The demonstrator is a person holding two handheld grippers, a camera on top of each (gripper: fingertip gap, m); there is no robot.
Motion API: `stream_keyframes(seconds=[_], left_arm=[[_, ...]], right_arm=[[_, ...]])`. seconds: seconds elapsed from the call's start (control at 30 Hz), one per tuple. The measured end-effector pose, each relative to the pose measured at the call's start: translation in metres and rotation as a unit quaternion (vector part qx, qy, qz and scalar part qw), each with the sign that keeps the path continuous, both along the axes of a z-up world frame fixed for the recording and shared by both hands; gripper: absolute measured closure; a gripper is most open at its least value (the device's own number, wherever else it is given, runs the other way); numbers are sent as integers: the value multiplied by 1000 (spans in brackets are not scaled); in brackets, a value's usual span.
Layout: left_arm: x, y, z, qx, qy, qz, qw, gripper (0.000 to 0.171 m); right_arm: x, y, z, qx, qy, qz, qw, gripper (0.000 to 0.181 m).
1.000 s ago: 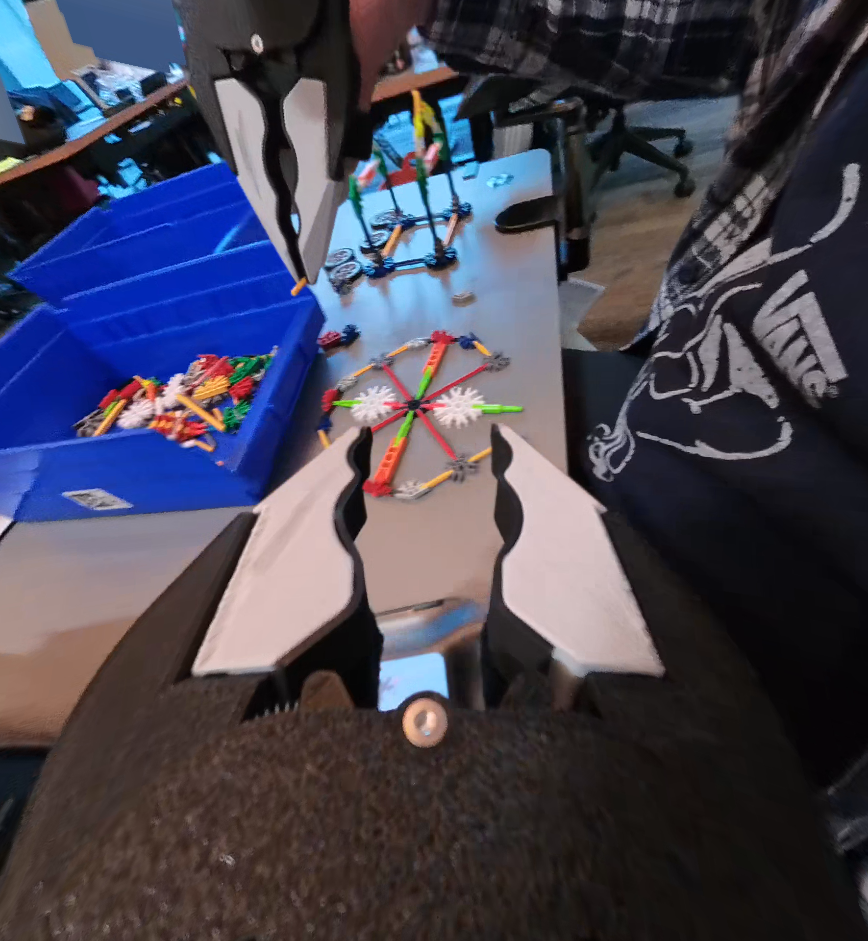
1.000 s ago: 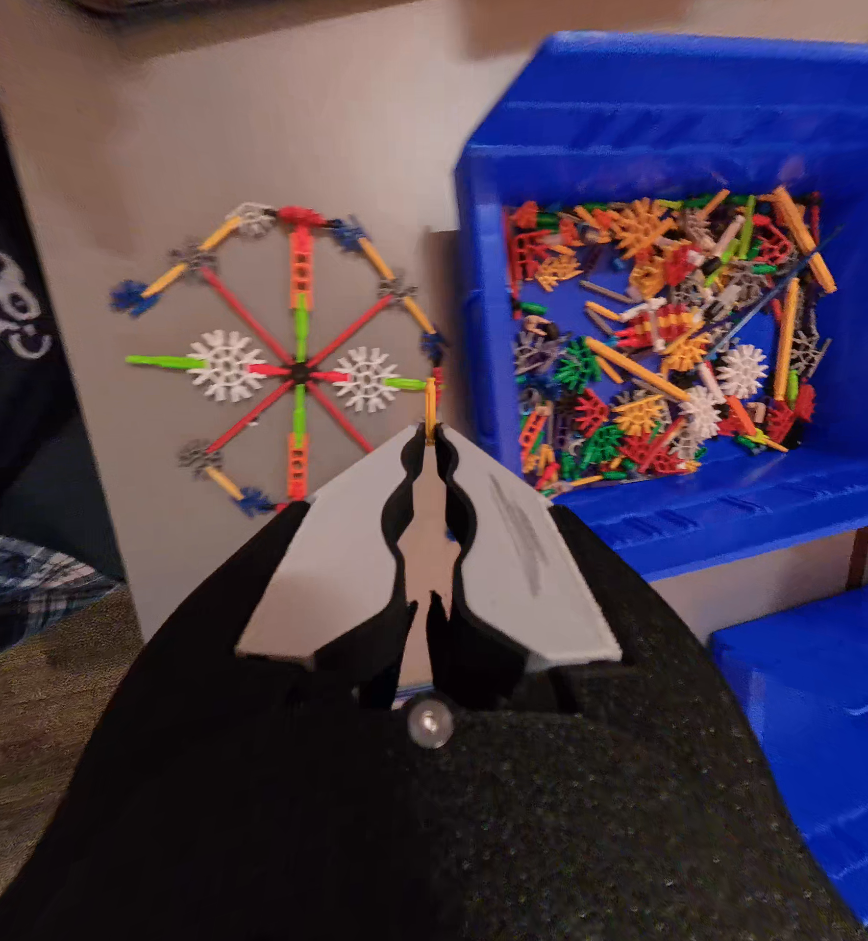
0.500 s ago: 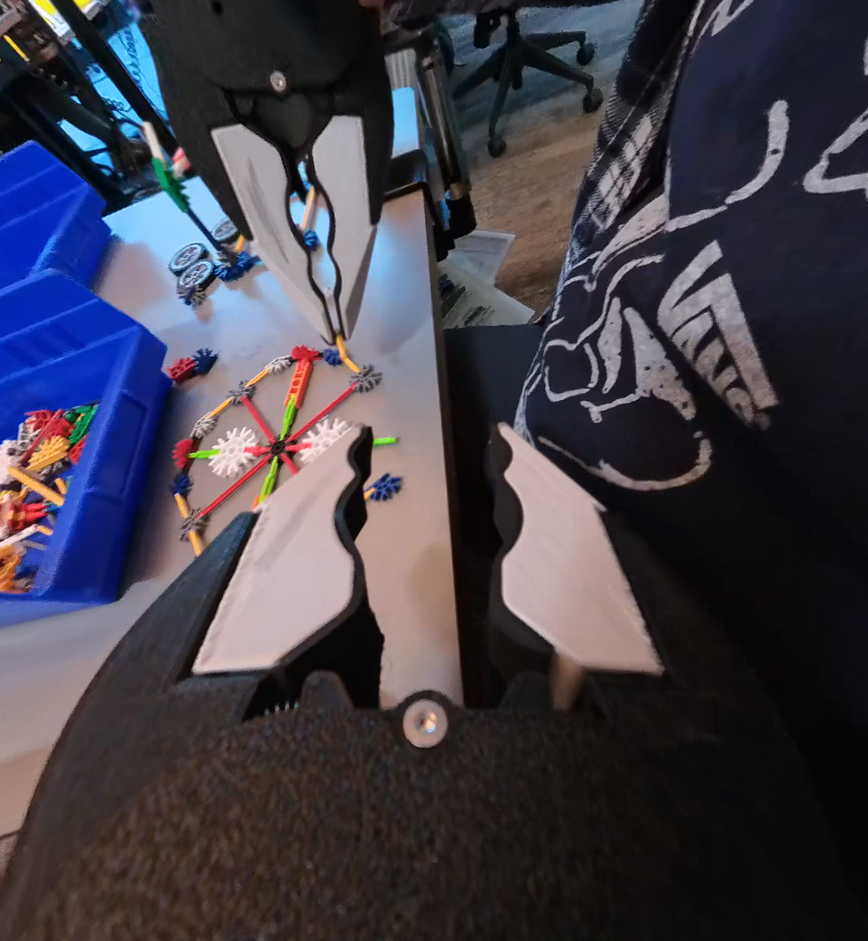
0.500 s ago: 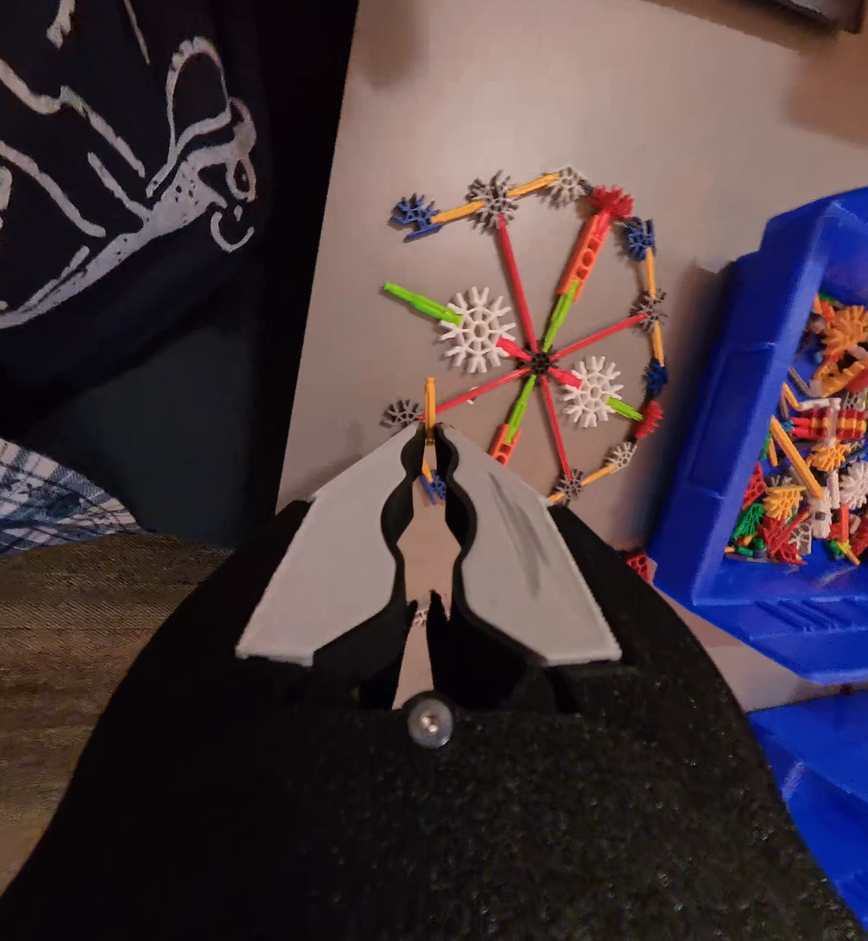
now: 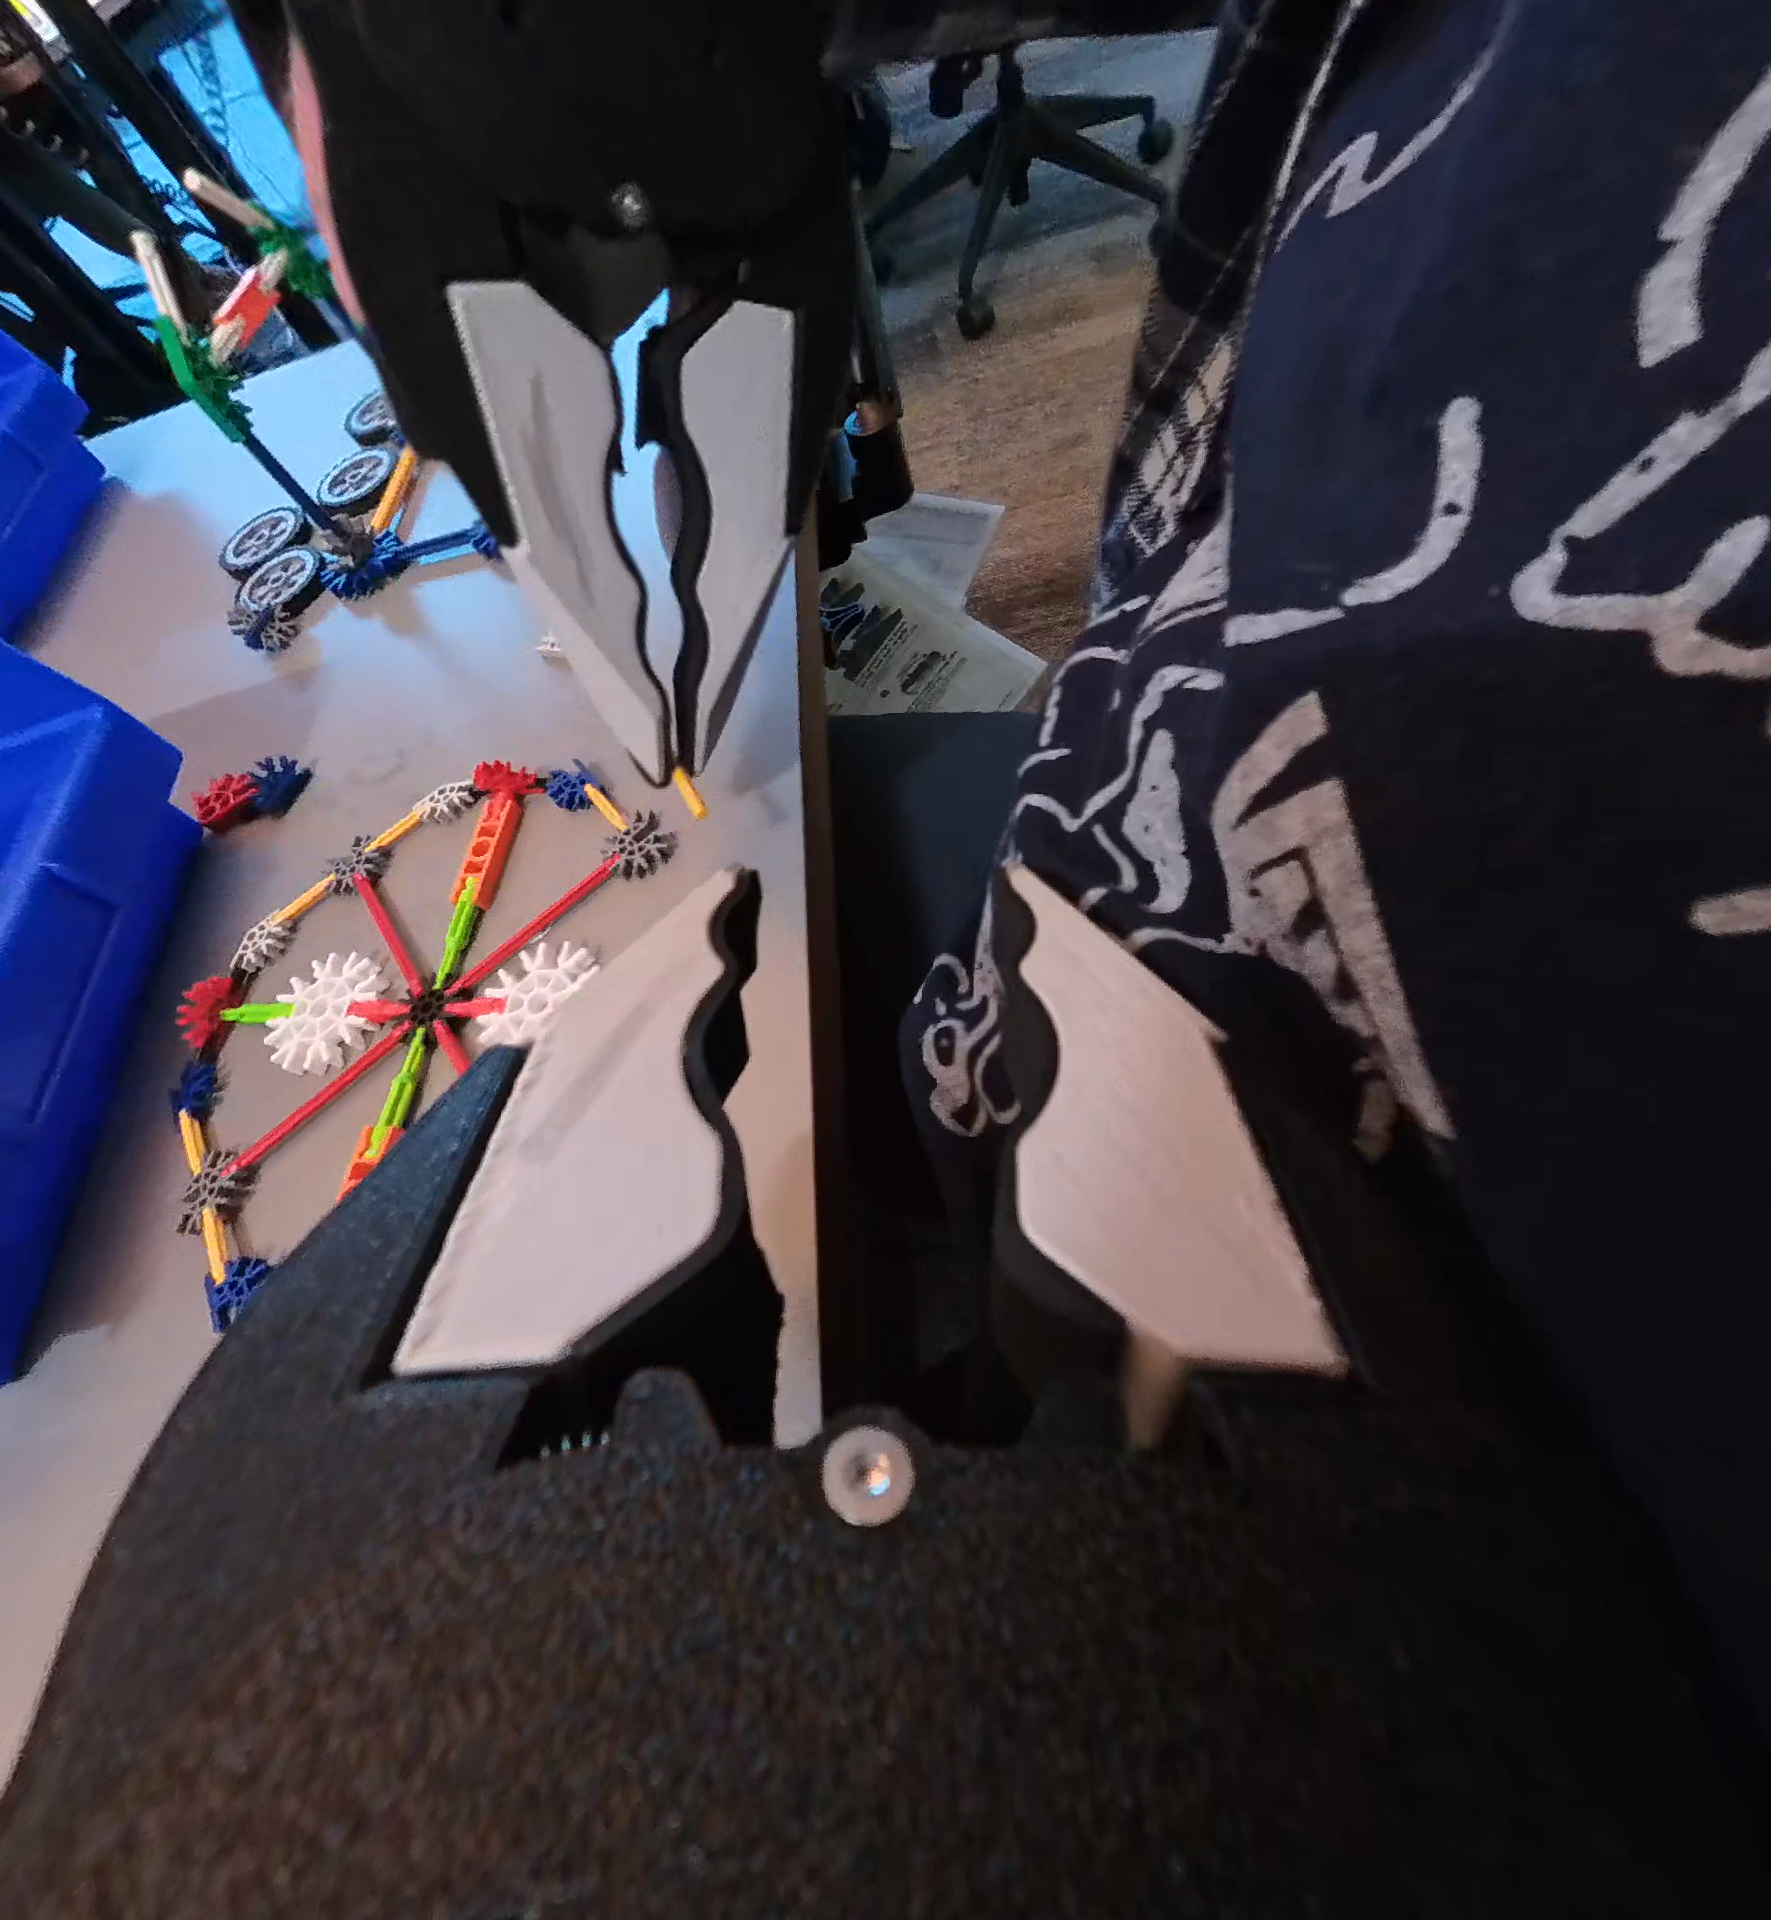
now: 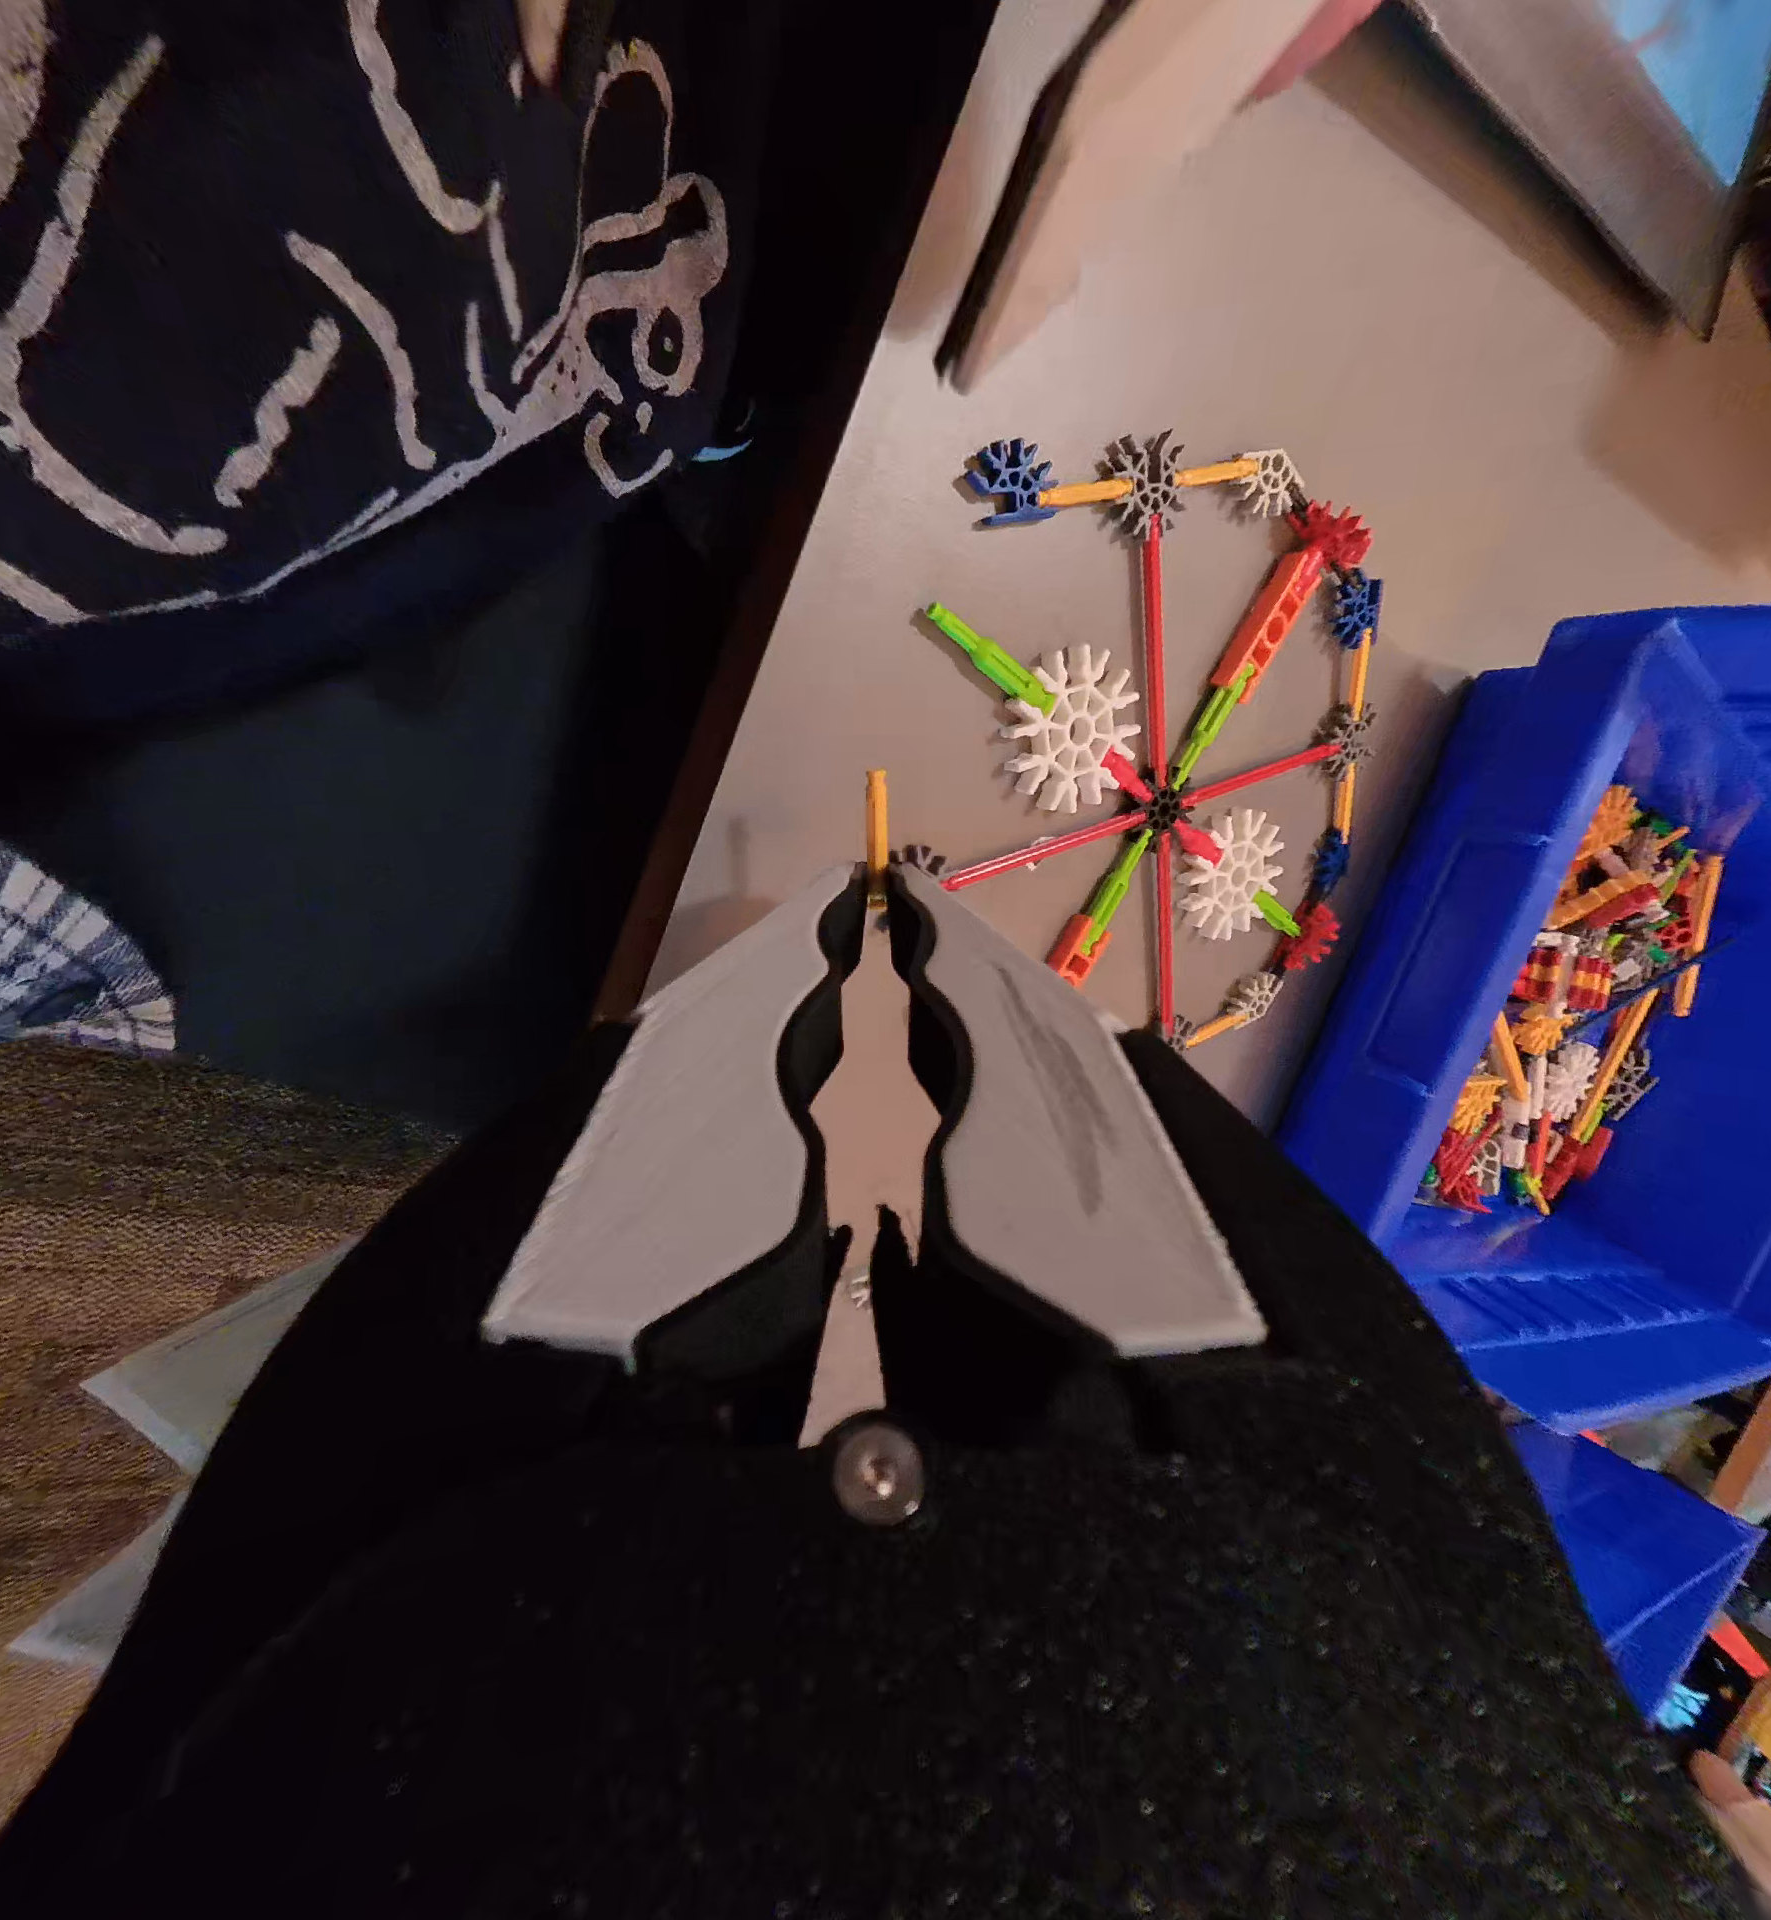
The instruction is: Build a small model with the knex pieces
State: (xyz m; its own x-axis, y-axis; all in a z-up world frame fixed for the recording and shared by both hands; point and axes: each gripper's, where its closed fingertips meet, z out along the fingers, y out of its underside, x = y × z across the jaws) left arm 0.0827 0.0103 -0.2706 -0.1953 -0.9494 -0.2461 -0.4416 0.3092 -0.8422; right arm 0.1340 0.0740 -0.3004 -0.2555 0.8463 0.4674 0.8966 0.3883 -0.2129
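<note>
Right tool (image 6: 876, 883) pinches yellow rod (image 6: 876, 821), tips angled toward table (image 6: 1483, 416).

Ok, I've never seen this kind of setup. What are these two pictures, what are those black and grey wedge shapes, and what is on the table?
There is no robot here. A person holds a pair of handheld tongs in each hand, and each pair carries a camera looking forward along its two grey fingers.

The left wrist view shows the left tongs, open and empty, over the table edge; the right tongs appear beyond them.

The right wrist view shows the right tongs shut on a short yellow rod.

On the grey table lies a flat wheel of colourful rods and connectors. Beside it stands a blue bin of loose pieces, and farther back a small wheeled model. The dark printed shirt belongs to the person.
</note>
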Motion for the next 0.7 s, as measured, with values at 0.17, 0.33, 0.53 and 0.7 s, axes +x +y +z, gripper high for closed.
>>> stream_keyframes(seconds=[0.17,0.33,0.53,0.7], left_arm=[[3,1,-5,13,11,-6,1000,128],[4,1,-6,7,9,-5,1000,129],[3,1,-7,1,7,0,1000,129],[1,3,-7,0,3,2,1000,130]], right_arm=[[-3,5,-4,17,-6,7,1000,178],[-4,11,-3,22,-4,2,1000,178],[-5,14,0,22,4,2,1000,178],[-6,18,0,20,5,1,1000,178]])
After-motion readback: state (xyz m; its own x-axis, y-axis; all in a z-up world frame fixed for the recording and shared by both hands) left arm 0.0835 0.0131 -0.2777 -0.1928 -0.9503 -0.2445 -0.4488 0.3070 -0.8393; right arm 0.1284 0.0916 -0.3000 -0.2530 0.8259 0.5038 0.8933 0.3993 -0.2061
